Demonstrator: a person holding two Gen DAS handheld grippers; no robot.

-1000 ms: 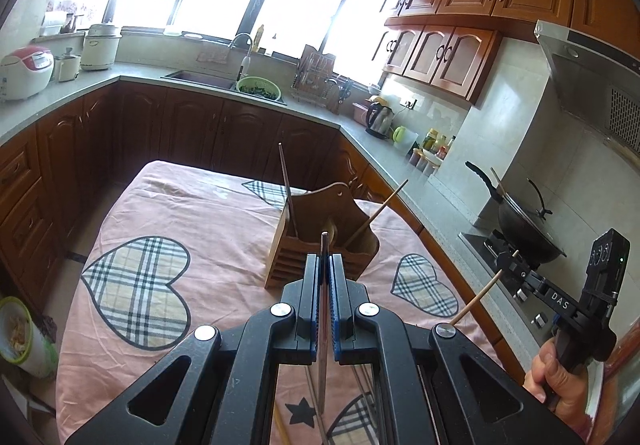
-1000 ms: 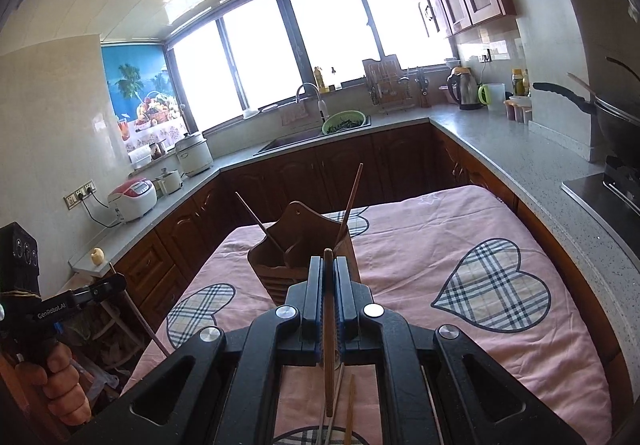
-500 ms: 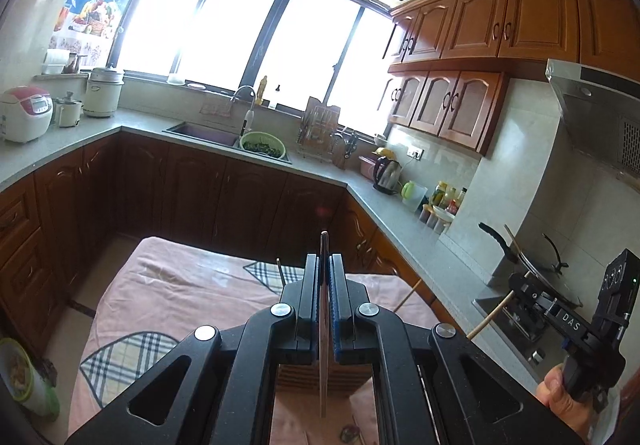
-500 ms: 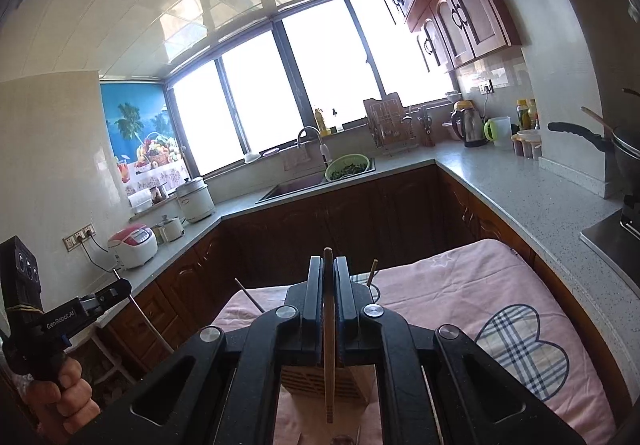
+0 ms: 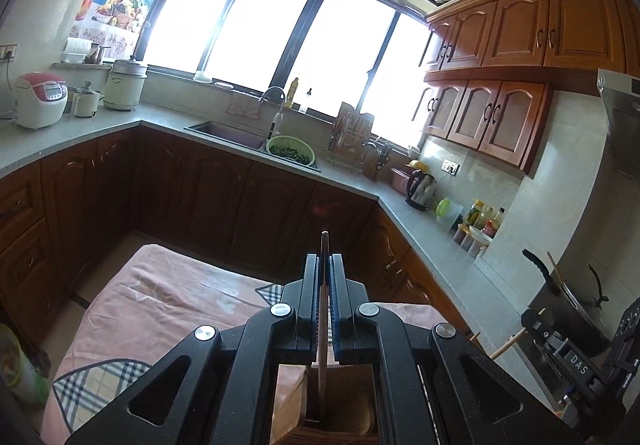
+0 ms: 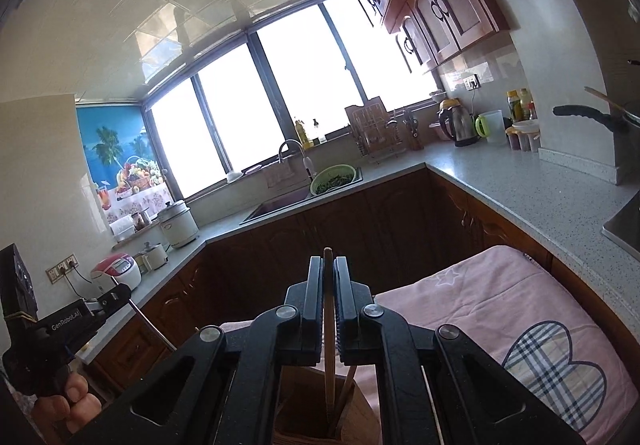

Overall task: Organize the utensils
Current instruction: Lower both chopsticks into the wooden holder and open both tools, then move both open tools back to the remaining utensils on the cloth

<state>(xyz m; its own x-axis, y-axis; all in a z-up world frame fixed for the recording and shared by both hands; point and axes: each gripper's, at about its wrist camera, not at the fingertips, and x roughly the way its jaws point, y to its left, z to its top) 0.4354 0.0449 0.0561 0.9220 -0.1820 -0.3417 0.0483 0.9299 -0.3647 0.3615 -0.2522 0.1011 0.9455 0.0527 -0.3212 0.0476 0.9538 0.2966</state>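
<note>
My left gripper point(image 5: 324, 259) is shut on a dark chopstick point(image 5: 322, 325) that stands upright, its lower end inside the wooden utensil holder point(image 5: 340, 417) just below the jaws. My right gripper point(image 6: 328, 261) is shut on a light wooden chopstick point(image 6: 329, 357), also upright, its lower end down in the same holder point(image 6: 304, 405), beside another chopstick point(image 6: 347, 389) that leans in it. The right gripper also shows at the far right of the left wrist view point(image 5: 534, 319), the left gripper at the far left of the right wrist view point(image 6: 116, 293).
The holder stands on a table with a pink heart-patterned cloth point(image 5: 160, 301). Dark wood cabinets and a grey counter point(image 6: 500, 181) run around behind it, with a sink point(image 5: 232, 133), a kettle point(image 5: 420, 189), rice cookers point(image 5: 40, 105) and a wok point(image 5: 572, 309) on the stove at right.
Both grippers moved forward over the holder and tilted up. The holder slid from mid-view to directly beneath the jaws, and both chopstick ends now sit inside it.
</note>
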